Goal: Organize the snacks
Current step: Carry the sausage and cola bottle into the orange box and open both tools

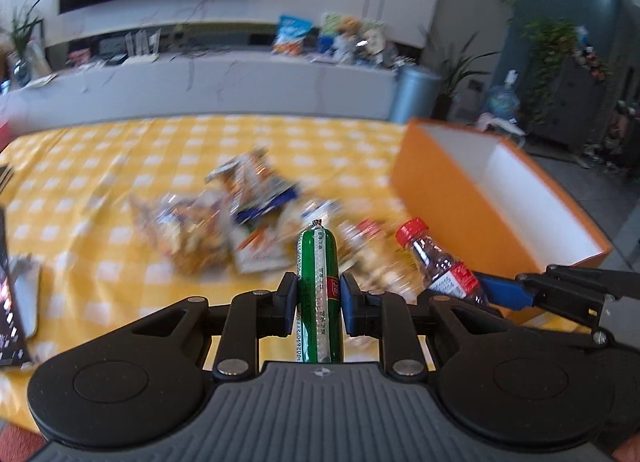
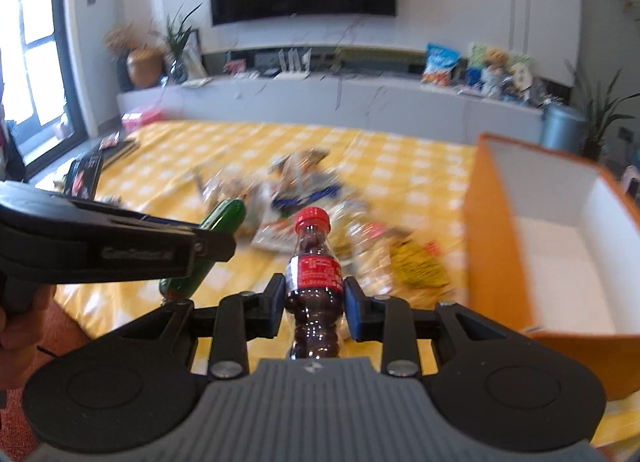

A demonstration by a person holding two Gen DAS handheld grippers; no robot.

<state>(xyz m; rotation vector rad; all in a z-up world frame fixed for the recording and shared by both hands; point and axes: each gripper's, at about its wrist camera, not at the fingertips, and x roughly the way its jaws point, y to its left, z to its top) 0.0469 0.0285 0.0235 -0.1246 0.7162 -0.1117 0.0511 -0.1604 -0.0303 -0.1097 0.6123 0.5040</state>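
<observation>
My left gripper (image 1: 319,300) is shut on a green sausage stick (image 1: 319,286) and holds it above the yellow checked tablecloth (image 1: 120,149). My right gripper (image 2: 314,302) is shut on a small cola bottle (image 2: 314,262) with a red cap. The bottle also shows in the left wrist view (image 1: 440,266), and the sausage in the right wrist view (image 2: 216,229). A blurred pile of snack packets (image 1: 224,217) lies on the cloth ahead of both grippers; it also shows in the right wrist view (image 2: 312,197). An open orange box (image 2: 560,262) with a white inside stands at the right.
The orange box also shows in the left wrist view (image 1: 460,197). A dark box (image 1: 8,294) stands at the table's left edge. A grey bin (image 2: 560,125) and potted plants stand behind the table. A long cabinet (image 2: 360,97) with more snack bags runs along the back wall.
</observation>
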